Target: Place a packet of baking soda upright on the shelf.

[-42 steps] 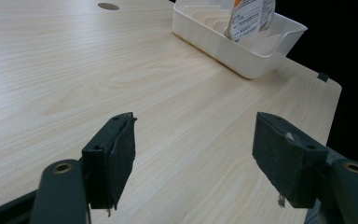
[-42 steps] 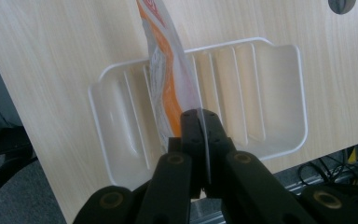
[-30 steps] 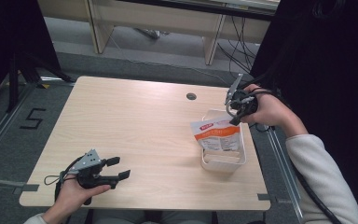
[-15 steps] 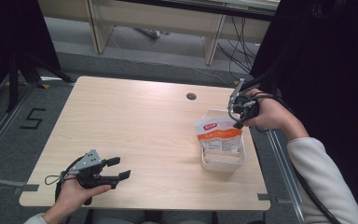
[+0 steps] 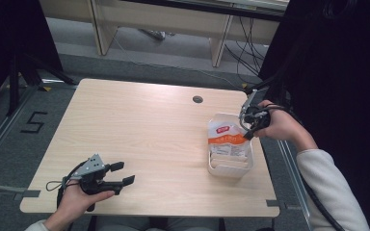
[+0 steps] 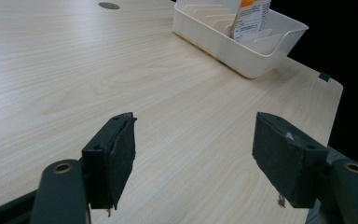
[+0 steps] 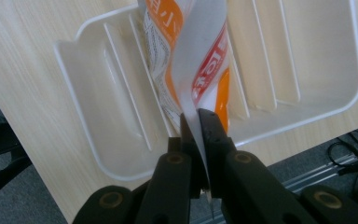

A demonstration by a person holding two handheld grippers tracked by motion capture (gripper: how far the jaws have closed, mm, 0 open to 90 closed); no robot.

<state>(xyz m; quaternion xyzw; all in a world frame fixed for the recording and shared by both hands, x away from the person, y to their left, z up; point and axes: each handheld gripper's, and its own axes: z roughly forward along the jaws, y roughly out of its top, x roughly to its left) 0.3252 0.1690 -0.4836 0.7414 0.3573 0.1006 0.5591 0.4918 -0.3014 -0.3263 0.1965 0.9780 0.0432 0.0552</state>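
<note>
An orange-and-white pouch [image 5: 227,138] stands in a white slotted rack [image 5: 213,165] at the table's right side. My right gripper [image 5: 247,130] is shut on the pouch's top edge [image 7: 196,100], with the rack's ribs [image 7: 139,121] below it. My left gripper [image 5: 124,173] rests near the front left of the table, held in a hand, its jaws wide apart with nothing between the pads [image 6: 116,154]. From the left gripper view the rack [image 6: 256,60] and the pouch [image 6: 251,16] lie far ahead.
The wooden table [image 5: 139,130] has a round cable hole [image 5: 197,99] near its back edge. Its right edge runs close behind the rack. A person's sleeve [image 5: 327,187] comes in at the lower right. Cables lie on the floor beyond the table.
My right gripper has come down and toward the front with the pouch, which now sits lower in the rack. The left gripper has stayed where it was.
</note>
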